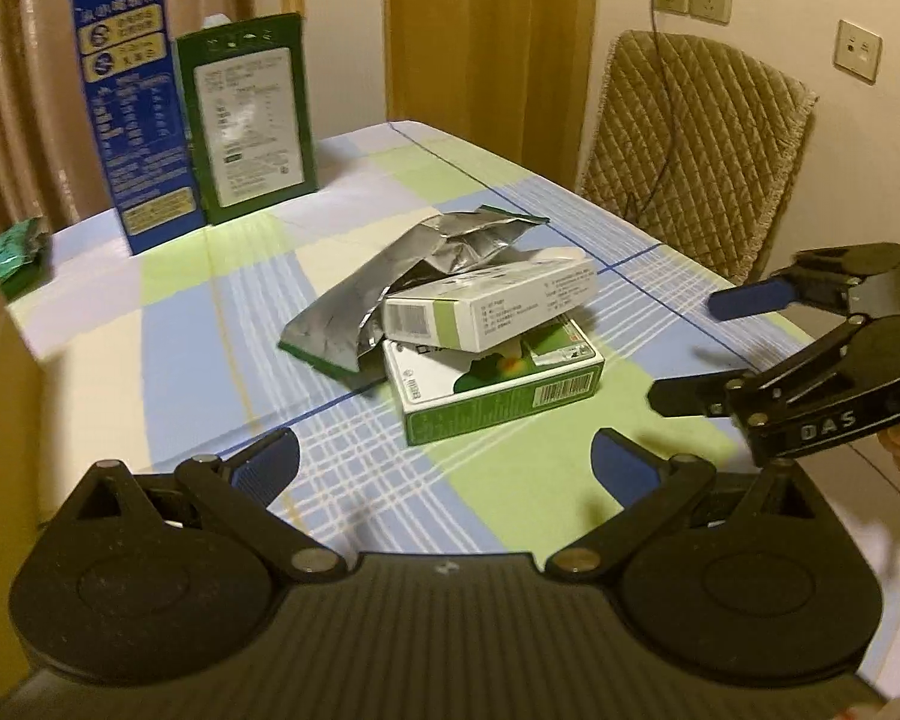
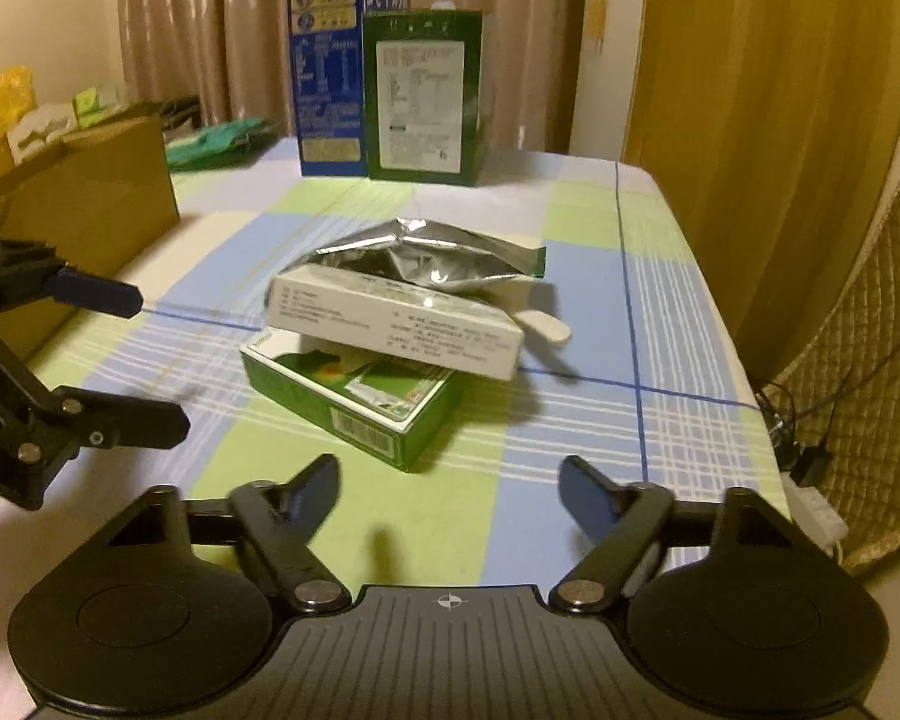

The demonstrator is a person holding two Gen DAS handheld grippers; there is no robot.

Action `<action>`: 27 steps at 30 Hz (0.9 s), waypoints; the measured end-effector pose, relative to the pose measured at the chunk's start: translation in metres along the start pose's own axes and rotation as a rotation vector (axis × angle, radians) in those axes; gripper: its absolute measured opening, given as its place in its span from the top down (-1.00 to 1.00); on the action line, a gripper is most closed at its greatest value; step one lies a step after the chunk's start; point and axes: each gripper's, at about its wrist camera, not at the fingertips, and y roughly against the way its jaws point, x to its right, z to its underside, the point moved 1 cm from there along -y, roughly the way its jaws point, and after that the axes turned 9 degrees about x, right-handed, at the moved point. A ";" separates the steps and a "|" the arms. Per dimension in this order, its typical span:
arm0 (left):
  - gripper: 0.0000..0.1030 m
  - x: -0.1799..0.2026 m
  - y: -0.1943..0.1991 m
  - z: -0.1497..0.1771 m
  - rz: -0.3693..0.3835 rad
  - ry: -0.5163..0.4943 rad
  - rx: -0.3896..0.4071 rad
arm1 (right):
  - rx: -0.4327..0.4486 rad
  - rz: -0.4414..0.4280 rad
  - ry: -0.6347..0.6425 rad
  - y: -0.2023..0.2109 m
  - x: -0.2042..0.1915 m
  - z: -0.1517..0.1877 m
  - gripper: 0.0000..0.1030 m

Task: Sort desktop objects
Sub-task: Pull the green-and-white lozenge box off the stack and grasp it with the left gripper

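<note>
A white carton (image 2: 390, 324) lay tilted atop a green box (image 2: 360, 402) at mid-table, with a crumpled silver foil pouch (image 2: 432, 258) touching them on the far side. A blue carton (image 2: 327, 66) and a dark green carton (image 2: 426, 96) stood upright at the far edge. The left gripper (image 1: 444, 462) and right gripper (image 2: 450, 480) hovered near the pile, jaws spread, nothing between them. A cardboard box (image 2: 90, 192) sat far left.

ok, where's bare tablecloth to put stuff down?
Free: the near strip between both grippers and the green box, and the band between the foil bag and the standing cartons. Crowded: the centre pile, white box atop the green one.
</note>
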 end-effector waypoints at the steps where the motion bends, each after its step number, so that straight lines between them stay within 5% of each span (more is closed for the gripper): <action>1: -0.97 -0.001 -0.004 0.001 0.014 -0.009 -0.001 | -0.005 0.000 -0.001 -0.004 0.001 0.000 -0.23; 10: -0.97 -0.003 -0.043 0.011 0.048 -0.099 -0.020 | -0.004 0.023 -0.081 -0.024 0.014 -0.007 -0.05; 19: -0.96 -0.030 -0.047 0.009 -0.004 0.085 0.028 | -0.026 0.145 -0.117 -0.024 0.034 -0.008 -0.05; 27: -0.88 -0.052 -0.041 0.008 -0.129 0.193 0.042 | -0.064 0.155 -0.074 -0.039 0.035 -0.003 -0.05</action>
